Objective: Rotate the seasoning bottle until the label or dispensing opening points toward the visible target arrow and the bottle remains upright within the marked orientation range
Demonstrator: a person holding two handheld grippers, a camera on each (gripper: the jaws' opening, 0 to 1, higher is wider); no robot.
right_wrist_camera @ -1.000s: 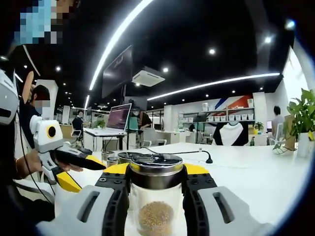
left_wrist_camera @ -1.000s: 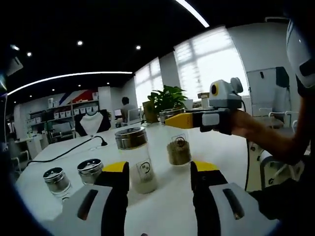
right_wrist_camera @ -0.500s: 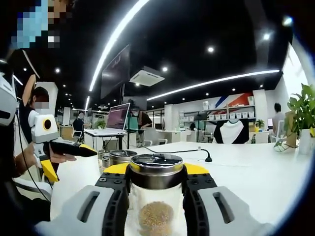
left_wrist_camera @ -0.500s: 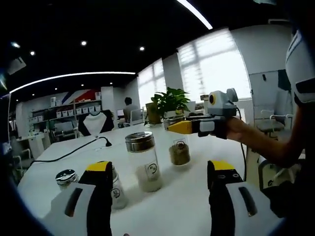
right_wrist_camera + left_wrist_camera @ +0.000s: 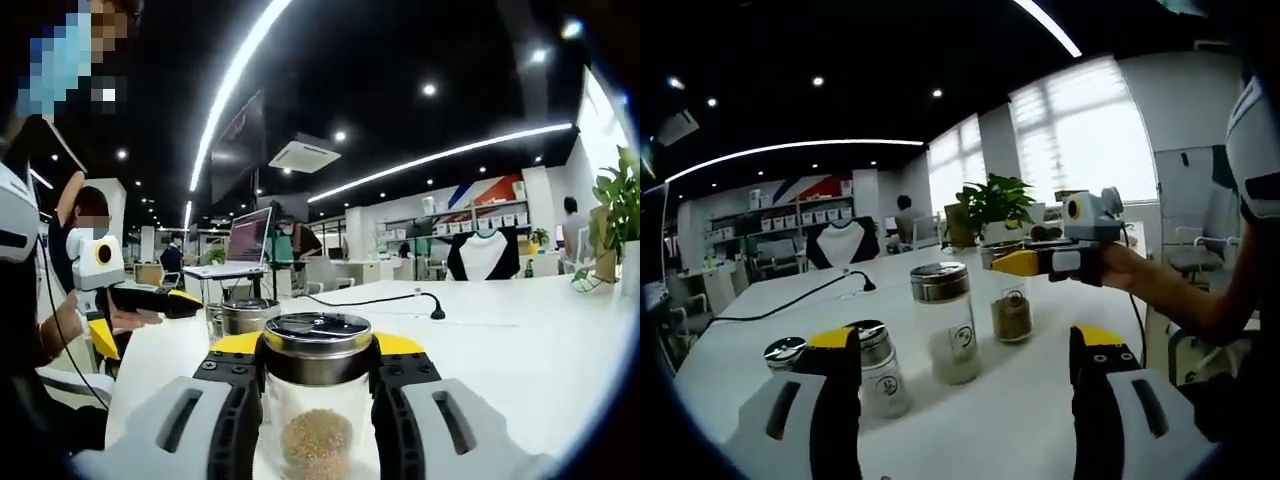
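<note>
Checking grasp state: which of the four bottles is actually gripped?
The brown-seasoning bottle, clamped by the right gripper; the other three stand free on the table.

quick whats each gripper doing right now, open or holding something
Left gripper: open, jaws wide apart, holding nothing.
Right gripper: shut on the seasoning bottle, which stands upright.

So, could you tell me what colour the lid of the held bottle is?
Silver metal with a dark band, on the seasoning bottle; clearest in the right gripper view.

The seasoning bottle (image 5: 316, 400) is clear glass with a silver cap and brown grains. On the white table (image 5: 1040, 400), beside it, a taller jar (image 5: 945, 322) holds pale powder.
</note>
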